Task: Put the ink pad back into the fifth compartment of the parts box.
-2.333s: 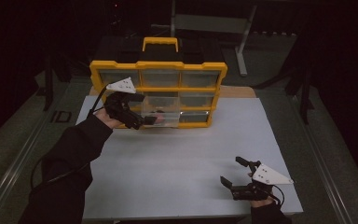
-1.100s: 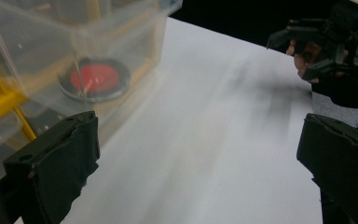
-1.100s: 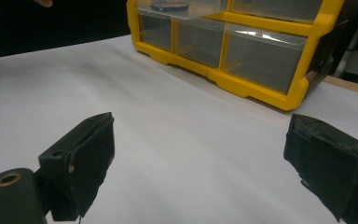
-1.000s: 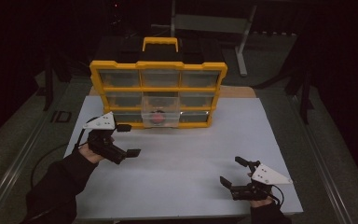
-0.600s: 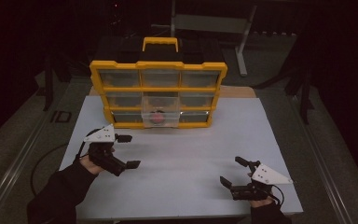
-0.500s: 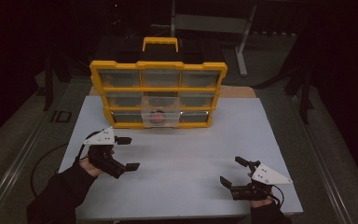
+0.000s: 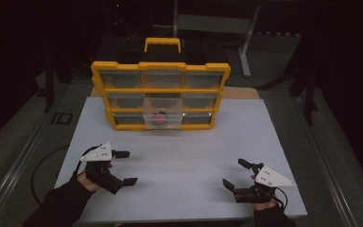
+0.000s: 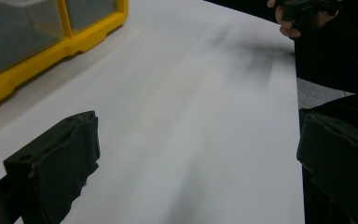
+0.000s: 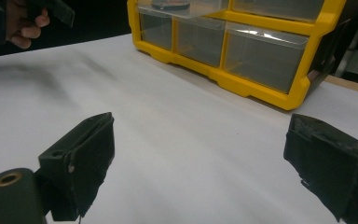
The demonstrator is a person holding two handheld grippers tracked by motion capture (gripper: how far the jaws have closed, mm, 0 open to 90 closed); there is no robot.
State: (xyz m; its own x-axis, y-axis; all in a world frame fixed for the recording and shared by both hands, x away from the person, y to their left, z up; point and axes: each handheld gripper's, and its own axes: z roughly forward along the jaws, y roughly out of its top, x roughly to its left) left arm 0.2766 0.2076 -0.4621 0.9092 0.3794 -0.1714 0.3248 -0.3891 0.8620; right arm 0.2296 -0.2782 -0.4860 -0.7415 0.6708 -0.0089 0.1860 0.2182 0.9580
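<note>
A white tabletop [image 7: 179, 151] stands over a grey floor [image 7: 23, 142], with a grey metal bench [image 7: 212, 21] in the dark beyond its far edge.

White table [image 7: 179, 156], yellow drawer organizer [image 7: 160, 94] standing on it

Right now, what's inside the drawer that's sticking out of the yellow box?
A round red thing lies in the clear drawer. What it is, or anything beneath it, can't be made out.

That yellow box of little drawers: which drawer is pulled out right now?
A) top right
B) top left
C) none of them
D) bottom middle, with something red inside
D: on the yellow drawer cabinet, the bottom middle drawer juts forward with a red object inside; the other drawers sit flush.
</note>
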